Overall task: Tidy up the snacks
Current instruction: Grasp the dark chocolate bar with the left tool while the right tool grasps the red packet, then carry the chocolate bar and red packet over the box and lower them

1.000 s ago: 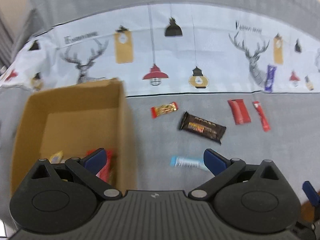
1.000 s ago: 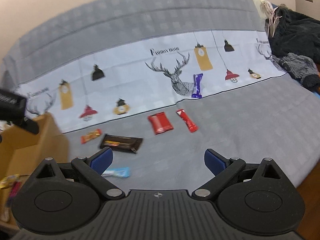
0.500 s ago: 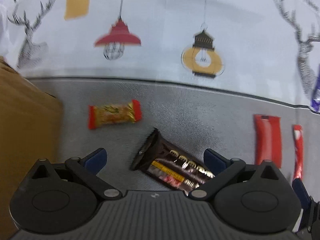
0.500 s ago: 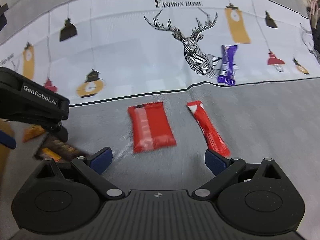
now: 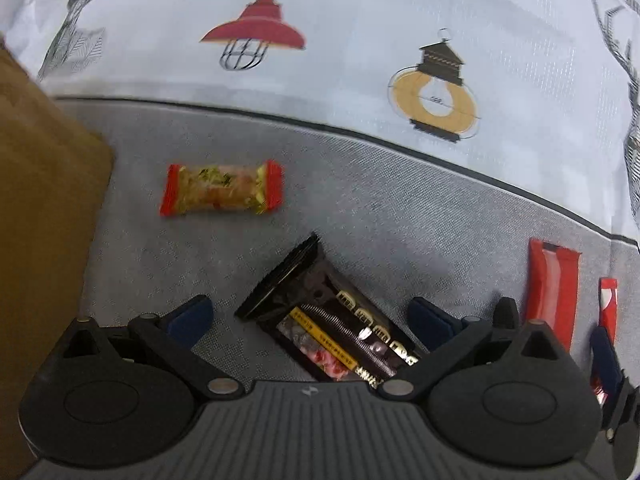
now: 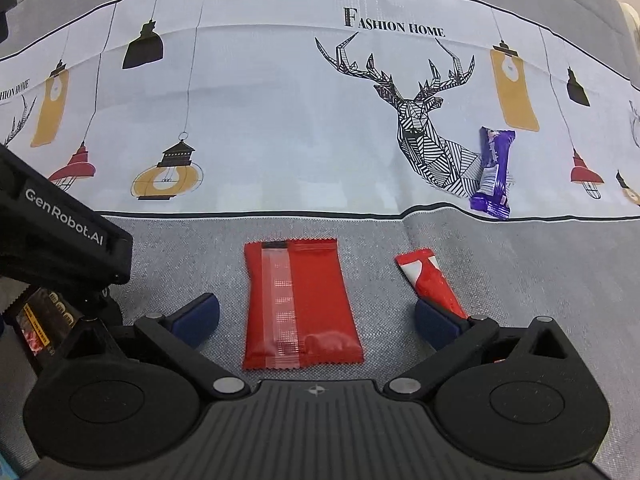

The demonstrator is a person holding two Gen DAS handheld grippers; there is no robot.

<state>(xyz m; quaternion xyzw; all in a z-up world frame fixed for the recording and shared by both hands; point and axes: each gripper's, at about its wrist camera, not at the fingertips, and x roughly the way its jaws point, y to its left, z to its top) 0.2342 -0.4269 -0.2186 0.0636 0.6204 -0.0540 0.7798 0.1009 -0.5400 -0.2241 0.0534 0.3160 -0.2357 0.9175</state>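
My left gripper [image 5: 310, 318] is open, its fingers on either side of a dark brown snack bar [image 5: 326, 322] lying on the grey cloth. A red-and-yellow candy [image 5: 222, 194] lies beyond it, by the cardboard box [image 5: 40, 208] at the left. My right gripper [image 6: 316, 318] is open, with a flat red packet [image 6: 298, 302] between its fingers. A thin red stick pack [image 6: 430, 282] lies by the right finger. A purple bar [image 6: 494, 172] lies farther back. The left gripper's body [image 6: 60, 236] shows at the left of the right wrist view.
The surface is a grey cloth with a white printed band [image 6: 280, 120] of deer and lamps. The red packet [image 5: 552, 288] and the stick pack [image 5: 608, 304] show at the right of the left wrist view, close to the right gripper's finger.
Both grippers have moved forward and down toward the cloth. The left one has left the box and now straddles the brown bar; the right one now straddles the red packet.
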